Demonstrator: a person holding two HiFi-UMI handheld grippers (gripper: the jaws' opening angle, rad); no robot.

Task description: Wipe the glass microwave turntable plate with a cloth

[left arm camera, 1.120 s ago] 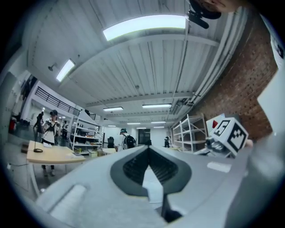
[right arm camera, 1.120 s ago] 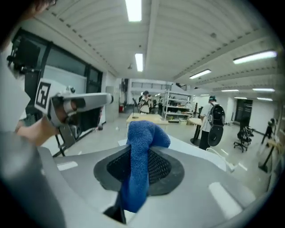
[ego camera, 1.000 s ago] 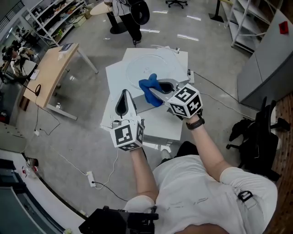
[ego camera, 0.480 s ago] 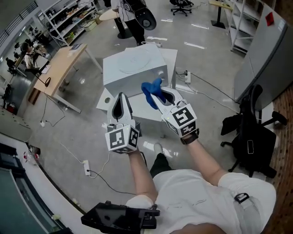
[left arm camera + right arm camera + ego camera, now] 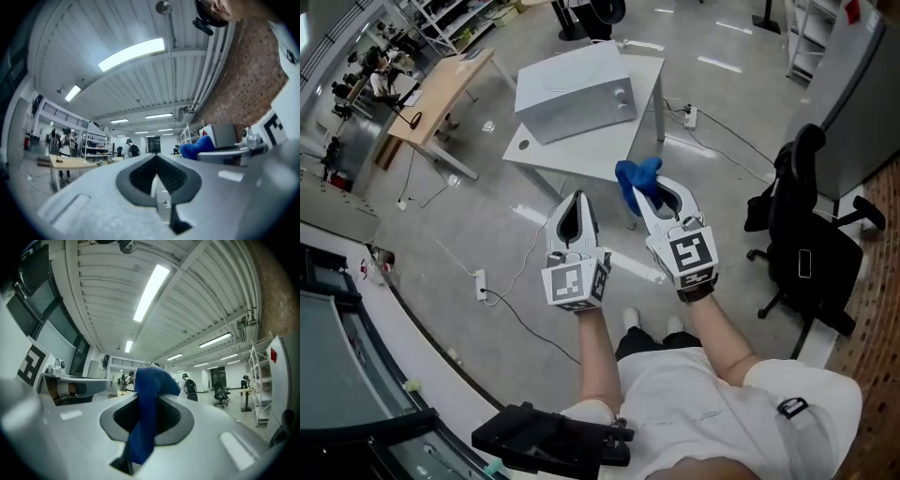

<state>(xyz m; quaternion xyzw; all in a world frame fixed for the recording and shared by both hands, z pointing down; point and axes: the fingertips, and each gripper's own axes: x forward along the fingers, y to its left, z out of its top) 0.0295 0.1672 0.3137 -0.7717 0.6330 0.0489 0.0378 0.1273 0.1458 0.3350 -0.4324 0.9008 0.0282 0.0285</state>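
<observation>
My right gripper [image 5: 641,187] is shut on a blue cloth [image 5: 636,175], which bunches above the jaw tips and hangs down between them in the right gripper view, blue cloth [image 5: 147,413]. My left gripper [image 5: 573,200] is shut with nothing in it, its jaws meeting at the tip [image 5: 156,158]. Both are held up in front of my chest, over the floor and short of the white table [image 5: 581,157]. A white microwave [image 5: 577,94] stands on that table. A faint round outline on its top may be the glass plate [image 5: 579,67].
A black office chair [image 5: 802,234] stands to the right. A wooden desk [image 5: 441,94] is at the far left, with cables and a power strip [image 5: 481,284] on the grey floor. Shelving and people are in the distance.
The view has drawn back from the table. Both grippers, earlier over the table and microwave, now sit over the floor short of it. The right one has kept the cloth.
</observation>
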